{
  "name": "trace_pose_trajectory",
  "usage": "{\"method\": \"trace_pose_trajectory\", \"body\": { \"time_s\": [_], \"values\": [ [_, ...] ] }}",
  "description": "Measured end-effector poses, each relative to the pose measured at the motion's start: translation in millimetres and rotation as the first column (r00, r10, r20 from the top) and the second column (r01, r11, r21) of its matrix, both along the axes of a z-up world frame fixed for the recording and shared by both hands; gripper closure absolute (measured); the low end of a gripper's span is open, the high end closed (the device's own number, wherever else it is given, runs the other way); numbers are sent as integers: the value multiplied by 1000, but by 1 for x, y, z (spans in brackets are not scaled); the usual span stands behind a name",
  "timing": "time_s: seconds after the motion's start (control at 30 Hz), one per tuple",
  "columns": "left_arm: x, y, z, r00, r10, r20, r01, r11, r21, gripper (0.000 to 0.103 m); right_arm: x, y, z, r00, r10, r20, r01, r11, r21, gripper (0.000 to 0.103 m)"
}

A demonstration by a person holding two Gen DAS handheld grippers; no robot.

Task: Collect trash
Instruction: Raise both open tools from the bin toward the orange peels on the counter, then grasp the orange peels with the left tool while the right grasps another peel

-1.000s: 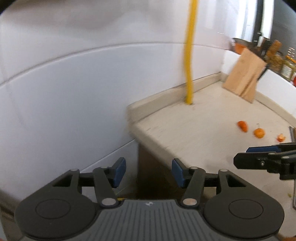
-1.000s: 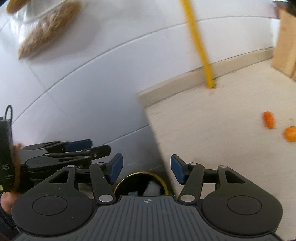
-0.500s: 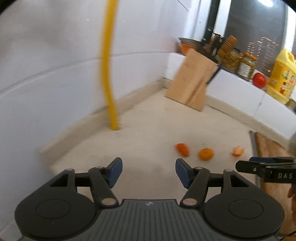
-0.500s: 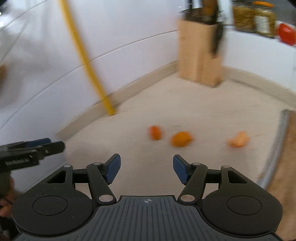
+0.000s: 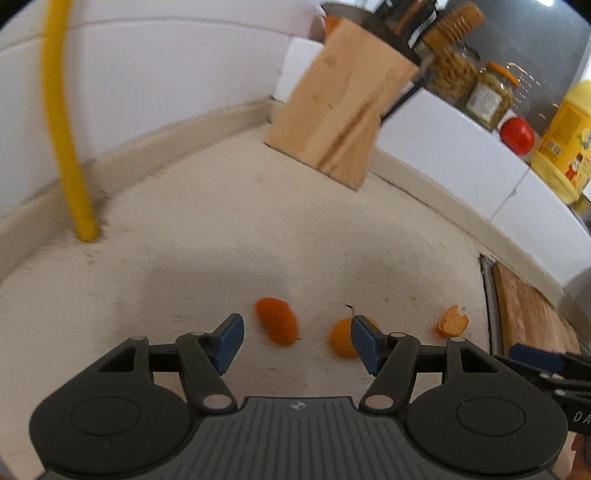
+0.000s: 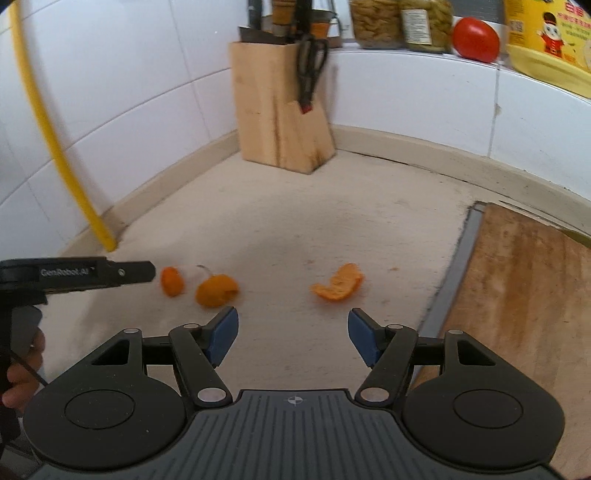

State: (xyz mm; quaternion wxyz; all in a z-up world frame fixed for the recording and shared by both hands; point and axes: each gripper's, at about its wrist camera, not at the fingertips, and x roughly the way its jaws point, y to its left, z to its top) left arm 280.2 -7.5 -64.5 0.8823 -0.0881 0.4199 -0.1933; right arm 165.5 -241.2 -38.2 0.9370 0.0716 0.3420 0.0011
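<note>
Countertop (image 6: 295, 206) w/ three curled orange peels (image 6: 338, 286).

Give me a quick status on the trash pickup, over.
Left gripper open, empty; right gripper empty, jaws opening. Three orange peels loose on the counter, none grabbed. Nothing in the way.

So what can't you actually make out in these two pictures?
- Where the trash goes: no bin in either view.
- Middle orange peel: partly behind the left gripper finger, left view.
- Yellow bottle: cut off by the frame edge, both views.
- Jars: tops cropped in the right view; labels too small.
- Cutting board: runs off the right edge.
</note>
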Motion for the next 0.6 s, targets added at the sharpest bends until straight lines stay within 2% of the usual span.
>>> {"method": "trace_pose_trajectory", "body": {
  "time_s": [0.23, 0.47, 0.6],
  "values": [
    [9, -29, -15, 996, -87, -26, 86, 996, -40, 45, 7, -23, -5, 999, -41, -4, 41, 999, -10, 29],
    [2, -40, -8, 984, -176, 36, 174, 983, 50, 45, 16, -42, -9, 999, -50, -17, 50, 999, -2, 29],
    [-1, -28, 7, 975, -201, 100, 196, 979, 55, 43, 24, -47, -9, 999, -36, -12, 36, 999, -14, 27]
  ]
}}
